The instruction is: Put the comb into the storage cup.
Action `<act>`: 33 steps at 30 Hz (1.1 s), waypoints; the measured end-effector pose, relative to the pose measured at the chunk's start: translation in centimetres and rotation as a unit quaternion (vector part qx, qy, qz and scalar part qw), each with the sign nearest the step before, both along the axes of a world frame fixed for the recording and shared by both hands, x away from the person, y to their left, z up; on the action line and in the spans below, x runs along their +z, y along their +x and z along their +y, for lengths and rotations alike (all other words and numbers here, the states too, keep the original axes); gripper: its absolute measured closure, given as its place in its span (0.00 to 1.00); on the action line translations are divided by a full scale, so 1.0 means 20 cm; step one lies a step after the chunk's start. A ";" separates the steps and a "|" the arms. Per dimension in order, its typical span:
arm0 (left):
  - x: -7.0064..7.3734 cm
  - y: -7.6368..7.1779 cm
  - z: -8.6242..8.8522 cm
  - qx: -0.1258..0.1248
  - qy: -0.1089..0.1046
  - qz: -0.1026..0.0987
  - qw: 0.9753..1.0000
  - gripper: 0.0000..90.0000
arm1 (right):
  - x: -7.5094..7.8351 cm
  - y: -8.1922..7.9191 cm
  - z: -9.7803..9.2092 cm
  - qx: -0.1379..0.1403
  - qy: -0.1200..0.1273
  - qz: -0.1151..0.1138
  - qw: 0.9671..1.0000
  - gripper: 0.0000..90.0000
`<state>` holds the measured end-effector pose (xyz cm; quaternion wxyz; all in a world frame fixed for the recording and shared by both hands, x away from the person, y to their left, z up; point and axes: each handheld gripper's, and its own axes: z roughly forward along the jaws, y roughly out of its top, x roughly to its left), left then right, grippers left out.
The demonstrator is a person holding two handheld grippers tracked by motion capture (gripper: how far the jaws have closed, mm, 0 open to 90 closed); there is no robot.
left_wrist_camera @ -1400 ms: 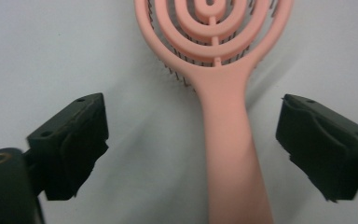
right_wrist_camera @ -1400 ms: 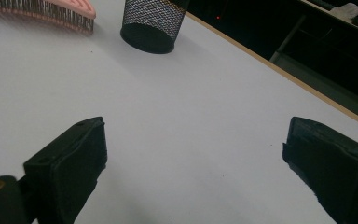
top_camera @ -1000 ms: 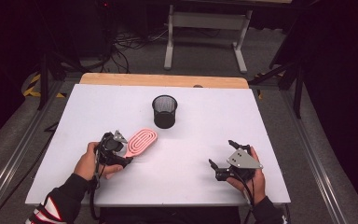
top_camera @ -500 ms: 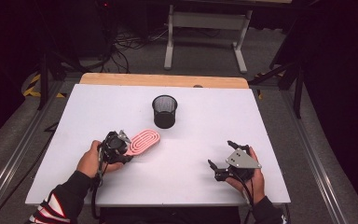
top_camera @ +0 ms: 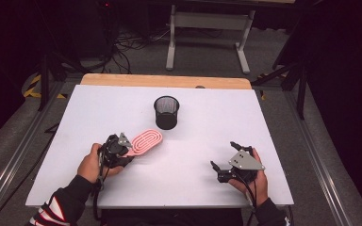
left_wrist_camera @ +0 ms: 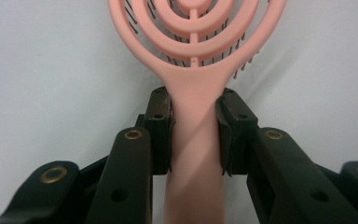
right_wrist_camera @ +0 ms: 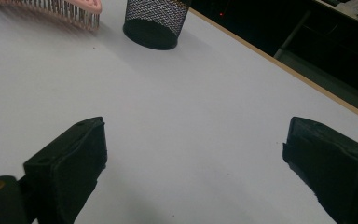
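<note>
Pink plastic sits squeezed between my left gripper's (top_camera: 122,149) pads (left_wrist_camera: 161,133): I have the hairbrush (top_camera: 143,142) by its handle, both pads pressed against the neck just below the ringed head. The brush head lies low over the white table (top_camera: 207,136), bristles down, pointing toward the black mesh cup (top_camera: 166,112), which stands upright just beyond it and apart from it. My right gripper (top_camera: 222,165) rests near the table's front edge on the right side, well apart from the brush, its jaws spread wide with nothing but bare tabletop between them.
</note>
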<state>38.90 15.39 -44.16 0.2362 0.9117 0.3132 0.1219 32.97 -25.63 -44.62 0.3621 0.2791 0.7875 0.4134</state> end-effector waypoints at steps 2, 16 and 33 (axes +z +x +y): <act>0.01 -0.02 0.02 0.003 -0.010 -0.015 1.000 0.77 | 0.00 0.00 0.00 -0.001 0.001 -0.001 1.000 0.07; 0.08 -0.10 0.08 0.033 -0.078 -0.120 0.989 0.78 | 0.04 0.02 -0.02 -0.006 0.095 0.017 0.995 0.06; 0.11 -0.16 0.00 0.026 -0.137 -0.210 0.968 0.78 | 0.19 0.07 0.17 0.028 0.183 0.049 0.982 0.11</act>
